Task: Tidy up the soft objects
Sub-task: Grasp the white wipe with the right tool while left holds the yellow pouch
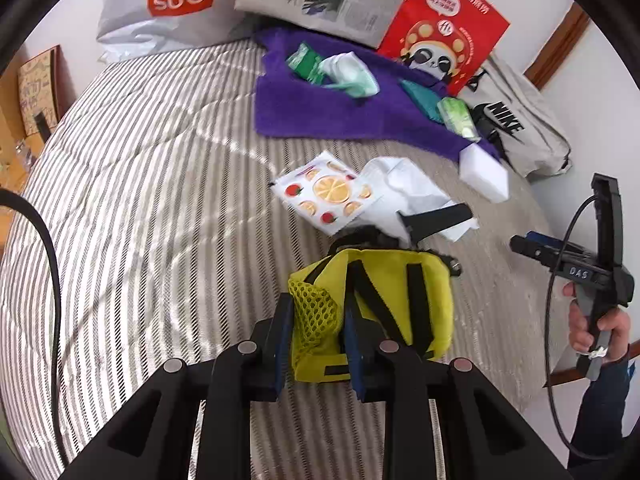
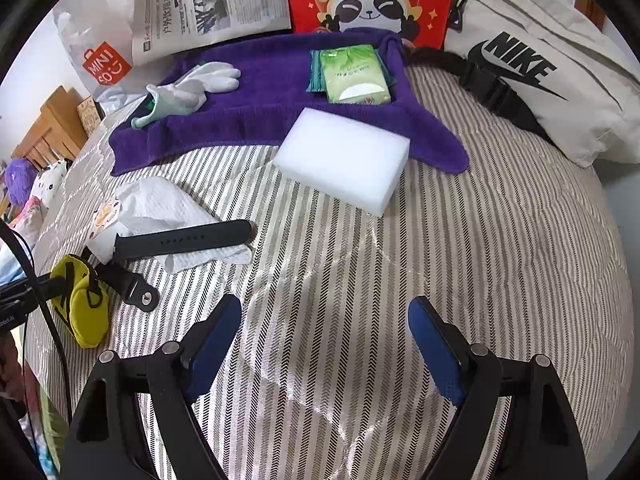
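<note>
A left gripper (image 1: 316,322) pinches the mesh edge of a small yellow pouch (image 1: 380,304) between its blue pads, on a striped bedspread (image 1: 140,200). The right gripper (image 2: 324,344) hovers with jaws spread wide and nothing between them — bare bedspread lies beneath.

Beyond, a purple towel (image 2: 248,120) carries white gloves (image 2: 192,84) and a green tissue pack (image 2: 354,76); a white sponge block (image 2: 344,164) overlaps its near edge. A black watch strap (image 2: 184,238) lies across crumpled paper towel (image 2: 160,208) between pouch and towel. A red panda bag (image 2: 372,0), a newspaper (image 2: 212,4) and a Nike bag (image 2: 540,76) stand behind.
</note>
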